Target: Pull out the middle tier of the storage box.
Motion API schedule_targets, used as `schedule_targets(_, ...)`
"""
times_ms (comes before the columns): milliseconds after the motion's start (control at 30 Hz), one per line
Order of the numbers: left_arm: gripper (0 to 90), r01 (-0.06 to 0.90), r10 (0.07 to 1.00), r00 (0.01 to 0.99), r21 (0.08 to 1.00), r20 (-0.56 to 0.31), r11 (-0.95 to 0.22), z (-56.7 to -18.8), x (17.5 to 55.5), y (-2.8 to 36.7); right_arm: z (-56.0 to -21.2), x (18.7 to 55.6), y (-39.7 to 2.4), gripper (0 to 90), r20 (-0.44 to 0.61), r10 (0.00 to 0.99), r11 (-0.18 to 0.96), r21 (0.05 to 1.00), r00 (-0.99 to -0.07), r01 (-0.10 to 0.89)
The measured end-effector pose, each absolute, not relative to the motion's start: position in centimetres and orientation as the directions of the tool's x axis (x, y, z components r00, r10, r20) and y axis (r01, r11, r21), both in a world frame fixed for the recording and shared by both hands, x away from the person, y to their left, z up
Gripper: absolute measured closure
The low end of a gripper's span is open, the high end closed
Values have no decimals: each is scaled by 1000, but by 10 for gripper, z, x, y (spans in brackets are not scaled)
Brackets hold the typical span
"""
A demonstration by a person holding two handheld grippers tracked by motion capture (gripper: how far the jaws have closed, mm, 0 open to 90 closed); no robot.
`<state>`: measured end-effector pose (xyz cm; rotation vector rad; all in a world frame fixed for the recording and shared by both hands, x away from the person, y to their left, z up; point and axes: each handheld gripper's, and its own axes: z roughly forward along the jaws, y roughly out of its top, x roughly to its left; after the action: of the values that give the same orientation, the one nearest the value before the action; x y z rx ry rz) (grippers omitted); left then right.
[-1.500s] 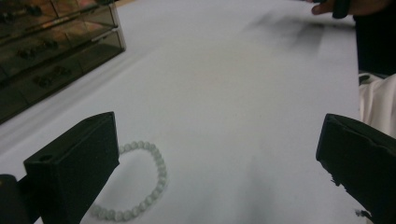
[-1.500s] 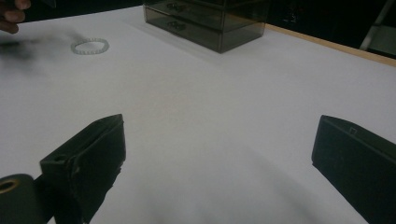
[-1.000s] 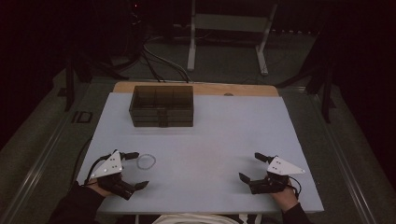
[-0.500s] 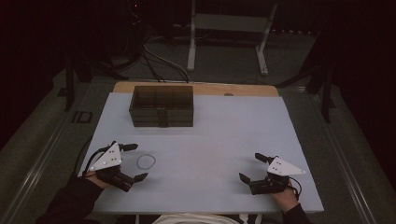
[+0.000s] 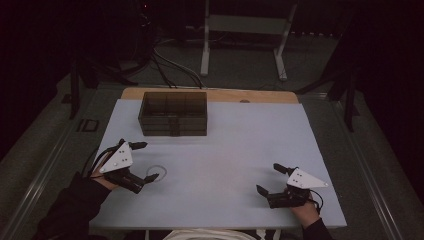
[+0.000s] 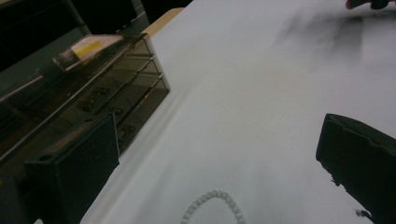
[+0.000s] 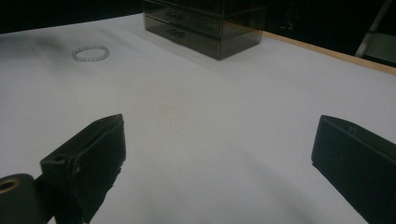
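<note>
In the high view the left gripper sits at the lower left of the frame, over the white counter, with its jaws spread wide and nothing between them. A small bead bracelet lies flat on the counter just beside the gripper's nearer jaw tip, right of it in the frame; whether the tip touches the ring cannot be told. In the left gripper view the bracelet shows at the bottom centre of the frame, between the two black jaws and low down, cut off by the lower edge. The right gripper rests at the lower right of the high view, well apart from the bracelet, its jaws also wide and empty. In the right gripper view the bracelet lies at the upper left. A smoky, see-through drawer box stands upright toward the far edge of the counter, above centre-left in the high view, apart from both grippers.
</note>
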<state>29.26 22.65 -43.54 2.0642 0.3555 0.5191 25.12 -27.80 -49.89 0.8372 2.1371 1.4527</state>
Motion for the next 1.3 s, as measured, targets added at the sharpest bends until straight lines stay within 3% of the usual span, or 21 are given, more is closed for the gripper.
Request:
schedule_targets(633,7,-1,442,838,811,320,-585,-423,321,214,-499,251,-277,27,-7,681,274,930,-732,246)
schedule_targets(1300,8,-45,414,764,680,495,-732,-430,347,192,-499,252,-278,27,2,682,269,929,-731,254)
